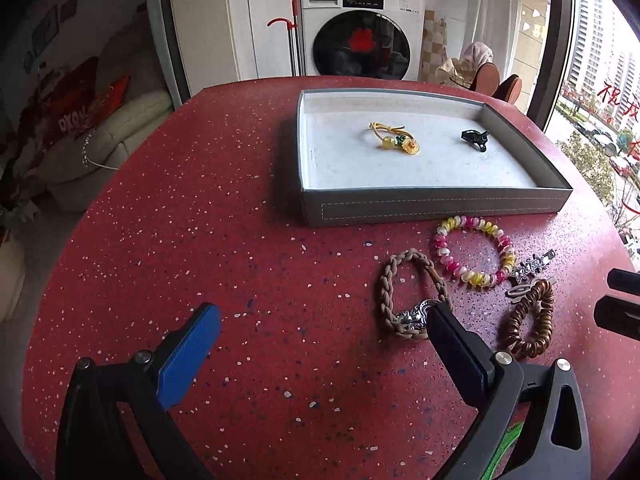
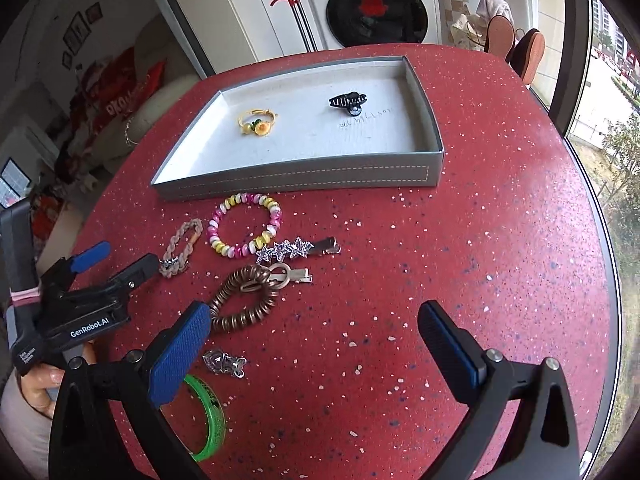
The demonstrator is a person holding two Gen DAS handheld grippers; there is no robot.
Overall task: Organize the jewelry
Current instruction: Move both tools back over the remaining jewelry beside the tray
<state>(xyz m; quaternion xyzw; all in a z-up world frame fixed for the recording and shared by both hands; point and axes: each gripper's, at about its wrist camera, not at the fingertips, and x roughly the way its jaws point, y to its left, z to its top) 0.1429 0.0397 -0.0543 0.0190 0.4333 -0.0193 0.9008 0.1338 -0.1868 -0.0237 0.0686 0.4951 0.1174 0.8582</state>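
Note:
A grey tray [image 1: 436, 204] [image 2: 296, 180] on the red table holds a yellow flower hair tie [image 1: 394, 139] [image 2: 256, 122] and a black claw clip [image 1: 474, 138] [image 2: 347, 103]. In front of it lie a braided tan bracelet [image 1: 412, 292] [image 2: 182, 248], a pink-yellow bead bracelet [image 1: 474, 250] [image 2: 244, 224], a star hair clip [image 1: 534, 266] [image 2: 298, 249], a brown coil hair tie [image 1: 528, 320] [image 2: 244, 298], a silver clip [image 2: 290, 274], a silver charm [image 2: 224, 362] and a green bangle [image 2: 210, 420]. My left gripper [image 1: 324, 316] [image 2: 116, 258] is open, its right finger beside the braided bracelet's clasp. My right gripper [image 2: 316, 320] is open and empty over the table.
The round red speckled table [image 1: 200, 240] [image 2: 500, 220] ends near a window at the right. A washing machine [image 1: 360, 28] and a sofa [image 1: 100, 148] stand behind it.

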